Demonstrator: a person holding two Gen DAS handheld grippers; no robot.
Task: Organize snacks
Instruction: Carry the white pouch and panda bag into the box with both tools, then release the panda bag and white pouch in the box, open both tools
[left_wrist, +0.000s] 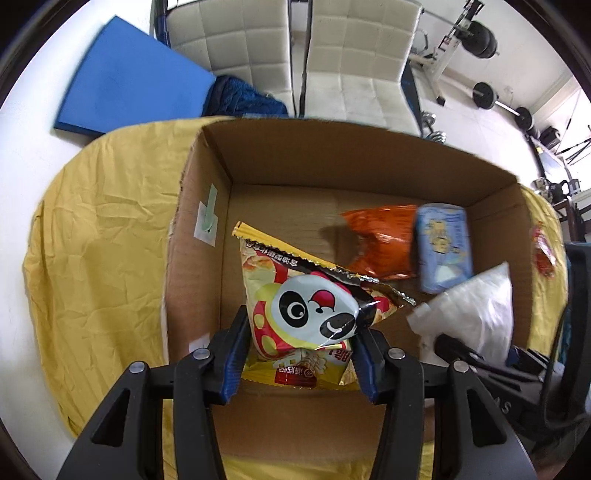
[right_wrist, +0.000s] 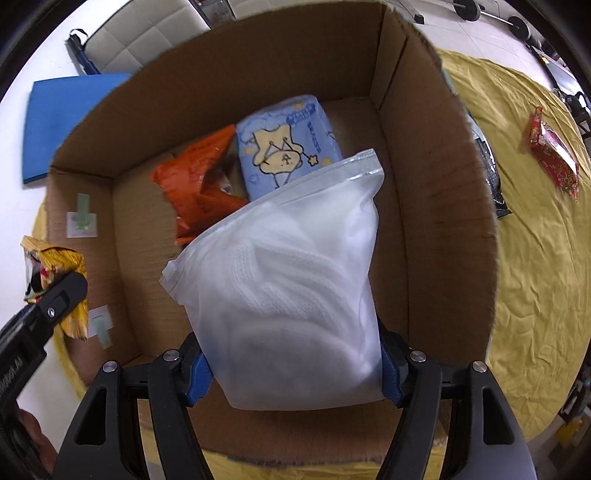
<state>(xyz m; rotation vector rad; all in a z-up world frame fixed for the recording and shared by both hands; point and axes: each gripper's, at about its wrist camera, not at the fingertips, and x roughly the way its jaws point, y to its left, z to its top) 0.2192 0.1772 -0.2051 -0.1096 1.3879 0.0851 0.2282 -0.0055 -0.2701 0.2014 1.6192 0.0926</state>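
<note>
– What's the left gripper (left_wrist: 301, 354) got?
– Its fingers are clamped on a yellow panda snack bag (left_wrist: 310, 306), held over the near left part of the cardboard box (left_wrist: 369, 162).
– And the right gripper (right_wrist: 295, 363)?
– Closed around a frosted white zip bag (right_wrist: 291, 291), above the box's near right side.
– Anything already inside?
– An orange packet (right_wrist: 199, 184) and a blue pack with a star drawing (right_wrist: 288, 147), touching side by side on the far floor of the box.
– Outside it?
– A red packet (right_wrist: 552, 155) lies on the yellow cloth (right_wrist: 535, 258) to the right, well apart from the box, and a dark packet (right_wrist: 491, 173) rests just beside the right wall.
</note>
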